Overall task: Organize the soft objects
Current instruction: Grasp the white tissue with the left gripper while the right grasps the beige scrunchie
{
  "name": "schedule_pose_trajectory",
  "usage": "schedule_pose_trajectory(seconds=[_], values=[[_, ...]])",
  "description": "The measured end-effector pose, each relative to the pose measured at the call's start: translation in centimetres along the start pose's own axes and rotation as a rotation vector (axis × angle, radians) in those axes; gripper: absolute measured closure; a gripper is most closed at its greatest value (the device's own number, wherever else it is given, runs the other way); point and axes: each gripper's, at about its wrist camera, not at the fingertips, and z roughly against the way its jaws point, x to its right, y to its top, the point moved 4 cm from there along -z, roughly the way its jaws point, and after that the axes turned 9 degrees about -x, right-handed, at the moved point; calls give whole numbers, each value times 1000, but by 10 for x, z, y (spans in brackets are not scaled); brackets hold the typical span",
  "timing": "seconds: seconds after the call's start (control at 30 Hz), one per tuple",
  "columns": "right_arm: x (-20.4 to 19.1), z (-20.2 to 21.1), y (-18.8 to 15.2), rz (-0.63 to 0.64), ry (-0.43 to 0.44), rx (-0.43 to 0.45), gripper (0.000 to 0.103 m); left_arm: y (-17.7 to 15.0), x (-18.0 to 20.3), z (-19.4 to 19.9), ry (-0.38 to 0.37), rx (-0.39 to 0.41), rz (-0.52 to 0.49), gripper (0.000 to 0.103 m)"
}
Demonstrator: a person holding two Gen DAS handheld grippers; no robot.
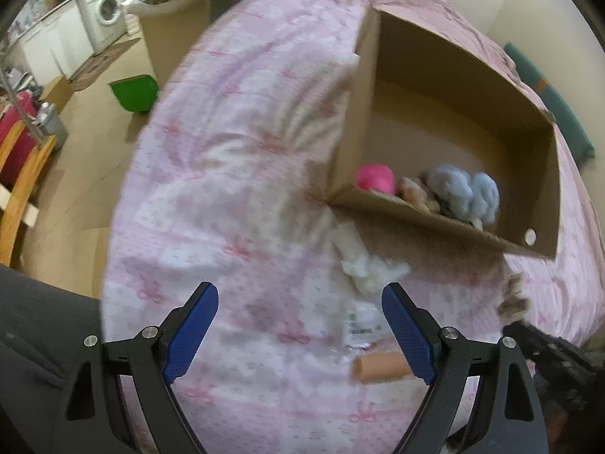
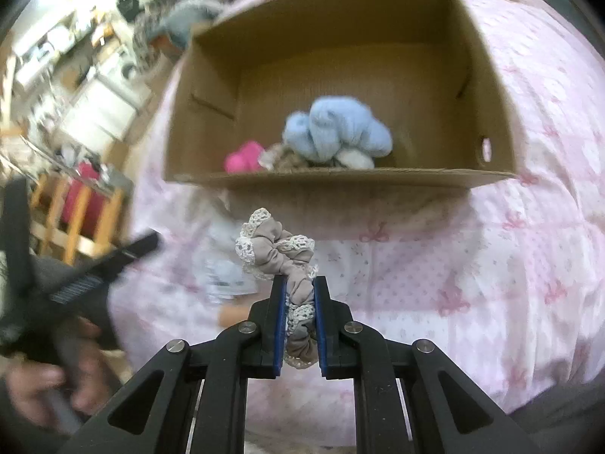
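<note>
A cardboard box (image 1: 435,223) (image 2: 340,179) sits on a pink patterned bedspread (image 1: 234,174) (image 2: 510,265). Inside it lie a pink soft item (image 1: 374,178) (image 2: 244,157), a blue fluffy item (image 1: 465,189) (image 2: 336,132) and a brownish scrunchie (image 1: 414,189) (image 2: 281,159). My right gripper (image 2: 299,280) is shut on a beige lace-trimmed scrunchie (image 2: 278,253), held above the bed in front of the box. My left gripper (image 1: 300,291) is open and empty over the bed. A white fluffy item (image 1: 368,268) and a tan tube (image 1: 378,367) lie between its fingers' line of sight.
A printed packet (image 1: 363,327) lies on the bed near the tube. To the left of the bed are a green bin (image 1: 134,92), a wooden chair (image 1: 22,174) and a washing machine (image 1: 106,11). The right gripper shows at the left wrist view's right edge (image 1: 552,352).
</note>
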Motion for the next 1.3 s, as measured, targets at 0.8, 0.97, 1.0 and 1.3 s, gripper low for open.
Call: schedule_pose_trajectory(seconds=[0.8,0.97,1.0,1.3], values=[[0,-9,-12,-46,49,1,88,21,65,-76,56,-128,-203,79],[-2,-11,-14,-26,32,-7,88,21,62,-61,61,-81,-212,80],[-3,-13,-14,-26,30,-7,88,21,59,-58,68,-73,-211,80],[-2,-13,-11,-31,17,1,88,13,41,-34,81,-45,-166,80]])
